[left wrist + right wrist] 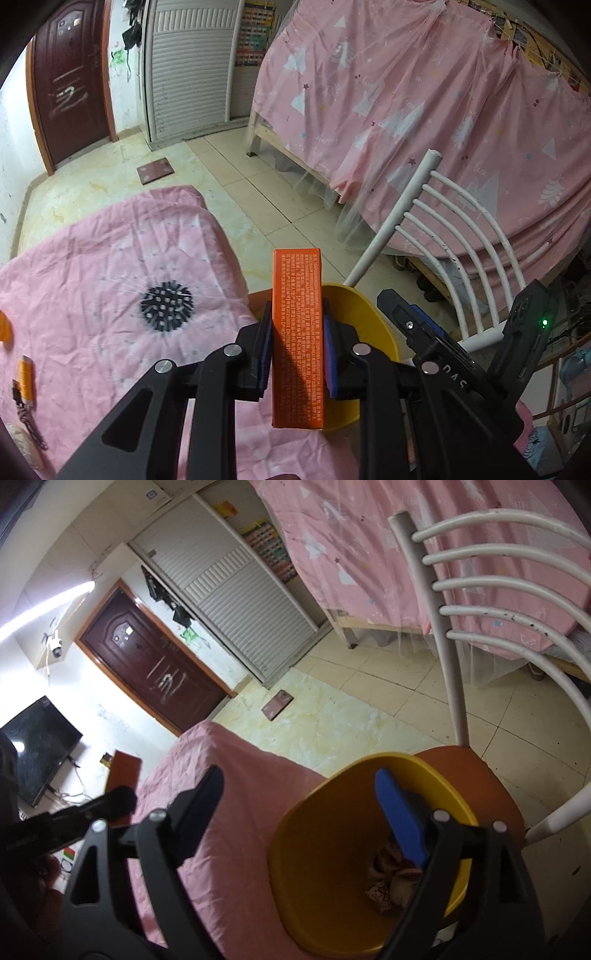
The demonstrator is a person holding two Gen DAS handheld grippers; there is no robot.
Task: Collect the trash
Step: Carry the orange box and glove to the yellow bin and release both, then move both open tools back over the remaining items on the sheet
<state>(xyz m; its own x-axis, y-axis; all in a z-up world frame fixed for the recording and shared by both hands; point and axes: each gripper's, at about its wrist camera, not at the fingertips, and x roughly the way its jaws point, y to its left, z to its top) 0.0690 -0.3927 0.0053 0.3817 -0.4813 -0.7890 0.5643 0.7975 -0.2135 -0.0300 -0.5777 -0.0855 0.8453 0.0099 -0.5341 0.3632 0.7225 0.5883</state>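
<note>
My left gripper (297,314) is shut on an orange box (298,332) with small print, held upright above the near rim of a yellow bin (369,325). My right gripper (299,779) is open and empty, with one blue-padded finger (400,816) over the mouth of the yellow bin (314,849). The bin stands on an orange chair seat (472,771) beside the pink-covered table (207,842). Crumpled wrappers (388,878) lie at the bin's bottom. The right gripper also shows in the left wrist view (417,325), to the right of the bin.
A black spiky ball (166,308), an orange lighter-like item (26,376) with a chain, and an orange piece (4,328) lie on the pink cloth (110,258). The white chair back (454,236) rises behind the bin. A pink-draped bed (424,110) stands beyond.
</note>
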